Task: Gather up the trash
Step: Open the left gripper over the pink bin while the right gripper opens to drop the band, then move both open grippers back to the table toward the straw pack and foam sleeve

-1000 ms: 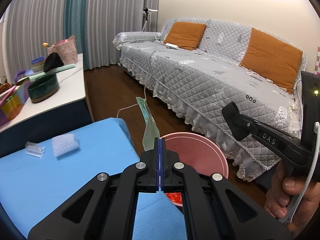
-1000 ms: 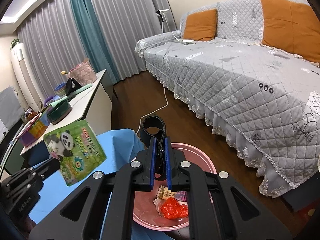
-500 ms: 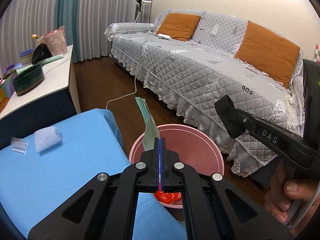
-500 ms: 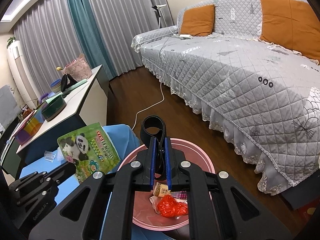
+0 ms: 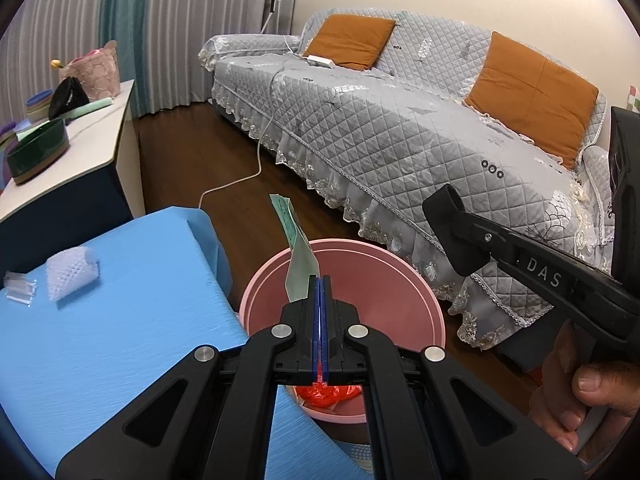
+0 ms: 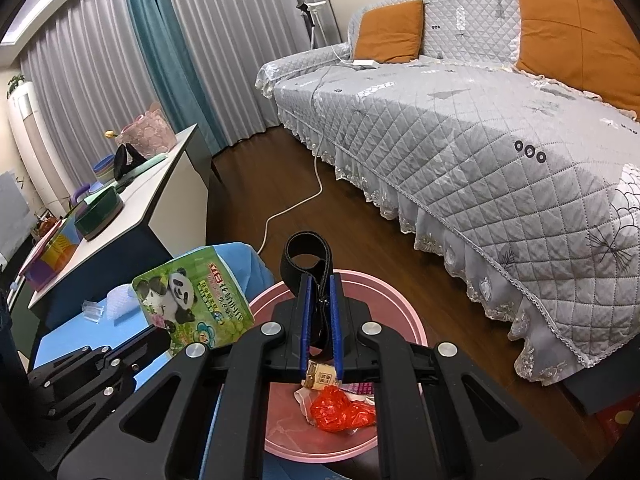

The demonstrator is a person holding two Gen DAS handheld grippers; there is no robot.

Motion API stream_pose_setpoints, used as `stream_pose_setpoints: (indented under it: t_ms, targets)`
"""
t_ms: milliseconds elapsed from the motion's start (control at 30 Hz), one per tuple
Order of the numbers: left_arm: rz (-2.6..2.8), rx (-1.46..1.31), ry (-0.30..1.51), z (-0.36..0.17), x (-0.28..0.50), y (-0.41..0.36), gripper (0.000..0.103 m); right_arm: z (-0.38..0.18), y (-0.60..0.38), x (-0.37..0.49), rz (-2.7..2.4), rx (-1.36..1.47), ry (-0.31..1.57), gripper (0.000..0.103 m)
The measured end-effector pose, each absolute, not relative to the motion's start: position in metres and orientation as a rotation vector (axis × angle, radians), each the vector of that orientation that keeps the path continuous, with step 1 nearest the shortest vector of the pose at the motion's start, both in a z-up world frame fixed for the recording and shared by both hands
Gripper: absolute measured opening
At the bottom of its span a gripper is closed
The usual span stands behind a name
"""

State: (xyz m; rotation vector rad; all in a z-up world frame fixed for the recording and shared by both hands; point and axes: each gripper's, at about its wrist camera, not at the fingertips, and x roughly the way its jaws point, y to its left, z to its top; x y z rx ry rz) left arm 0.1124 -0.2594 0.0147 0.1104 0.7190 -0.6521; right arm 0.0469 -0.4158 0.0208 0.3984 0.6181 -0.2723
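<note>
A quilted grey sofa [image 5: 384, 136] with orange cushions [image 5: 532, 92] fills the far side of a living room, a white cable [image 5: 256, 160] trailing from it across the dark wood floor, while a white side counter [image 6: 160, 192] holds a dark green bowl [image 6: 98, 212] and a pink basket [image 6: 150, 130]. In the foreground, a pink bin [image 5: 384, 280] stands against the edge of a blue-covered table [image 5: 100, 332], where a piece of white foam netting [image 5: 71, 272] and a small clear plastic piece [image 5: 20, 286] lie near each other. The left gripper [image 5: 319, 284], jaws clenched, holds a green panda-print wrapper [image 6: 192, 296] upright over the bin's near rim. The right gripper [image 6: 319, 292], gripped by a hand [image 5: 588, 396], is clamped on a black strap loop [image 6: 306, 260] above the bin's opening; its frame blocks part of the bin's interior. Inside the bin lie a crumpled red plastic bag [image 6: 340, 408], a small tan carton [image 6: 320, 374] and other scraps that cannot be made out.
</note>
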Motion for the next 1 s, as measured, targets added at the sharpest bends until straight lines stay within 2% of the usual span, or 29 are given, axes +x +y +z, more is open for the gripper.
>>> stream_pose_setpoints:
  t_ms: [167,200,233,267,300,633,1000]
  targets:
    - [-0.683,0.111,0.765,0.007,0.117,-0.266,0.001,0.019,-0.418,0.048,-0.28,0.404,0.629,0.015]
    - [-0.687,0.108,0.784,0.005,0.119,-0.267,0.005,0.018,-0.418,0.049,-0.286,0.407,0.639,0.022]
    - [-0.69,0.105,0.795,0.003,0.12,-0.267,0.013,0.016,-0.419,0.05,-0.291,0.41,0.645,0.028]
    - [-0.691,0.099,0.803,0.002,0.12,-0.266,0.017,0.015,-0.421,0.05,-0.301,0.417,0.649,0.039]
    - [-0.688,0.094,0.806,0.001,0.12,-0.264,0.02,0.014,-0.422,0.05,-0.308,0.423,0.651,0.041]
    - [-0.628,0.054,0.774,0.016,0.121,-0.219,0.02,0.019,-0.407,0.053,-0.296,0.404,0.64,0.041]
    - [-0.493,0.011,0.704,0.048,0.133,-0.123,0.02,0.034,-0.346,0.065,-0.215,0.333,0.612,0.041]
